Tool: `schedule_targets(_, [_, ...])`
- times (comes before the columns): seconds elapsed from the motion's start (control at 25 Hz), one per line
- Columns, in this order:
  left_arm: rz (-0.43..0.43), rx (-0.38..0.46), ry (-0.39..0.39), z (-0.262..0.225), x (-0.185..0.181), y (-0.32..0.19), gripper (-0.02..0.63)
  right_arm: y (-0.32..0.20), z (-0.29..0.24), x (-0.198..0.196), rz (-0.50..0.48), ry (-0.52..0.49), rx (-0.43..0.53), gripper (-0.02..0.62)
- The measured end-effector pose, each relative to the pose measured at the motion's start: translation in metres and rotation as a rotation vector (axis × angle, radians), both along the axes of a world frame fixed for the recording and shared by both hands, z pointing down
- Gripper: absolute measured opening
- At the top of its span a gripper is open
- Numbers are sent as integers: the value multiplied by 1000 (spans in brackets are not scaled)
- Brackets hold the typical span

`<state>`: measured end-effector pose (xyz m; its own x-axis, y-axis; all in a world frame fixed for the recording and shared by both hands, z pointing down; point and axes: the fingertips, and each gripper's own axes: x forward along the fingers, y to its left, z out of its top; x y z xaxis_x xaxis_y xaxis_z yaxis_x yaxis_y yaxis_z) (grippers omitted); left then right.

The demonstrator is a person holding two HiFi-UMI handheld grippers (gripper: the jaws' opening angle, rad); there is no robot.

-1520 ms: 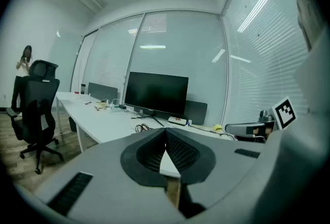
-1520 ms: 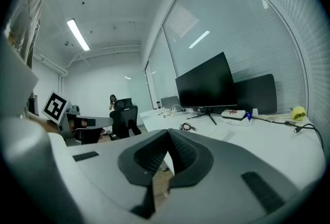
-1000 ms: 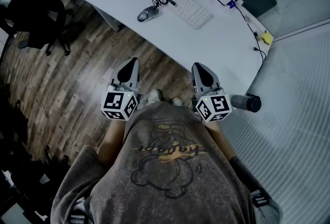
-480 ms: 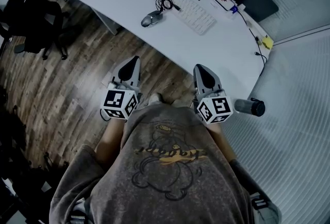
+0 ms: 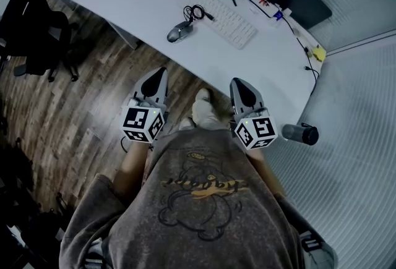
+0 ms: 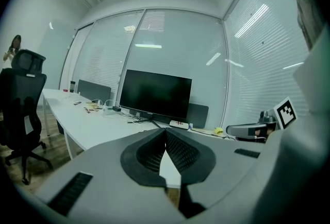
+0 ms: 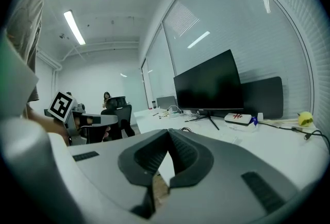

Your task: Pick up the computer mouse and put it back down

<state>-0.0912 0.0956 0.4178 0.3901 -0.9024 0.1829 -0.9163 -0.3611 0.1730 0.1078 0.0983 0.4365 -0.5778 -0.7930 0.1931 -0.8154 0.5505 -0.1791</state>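
- The mouse lies on the far desk, left of the keyboard.
- Left gripper and right gripper: jaws pressed together, empty (well short of the desk).
- Spread one pair before reaching; straddle the mouse's sides.

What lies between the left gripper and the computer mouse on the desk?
In the head view, only wooden floor and a bare strip of white desk separate the left gripper from the mouse.
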Motion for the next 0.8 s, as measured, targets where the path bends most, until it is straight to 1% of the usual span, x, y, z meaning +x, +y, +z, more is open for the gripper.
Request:
schedule_targets(0.24, [-20, -3, 2, 4, 1, -36, 20, -38, 9, 1, -13, -18, -11, -3])
schedule_targets(0.48, [-39, -13, -2, 3, 0, -79, 19, -87, 5, -6, -42, -39, -11, -3])
schedule_targets(0.8, [-78, -23, -14, 1, -2, -123, 20, -139, 9, -17, -103, -59, -28, -3])
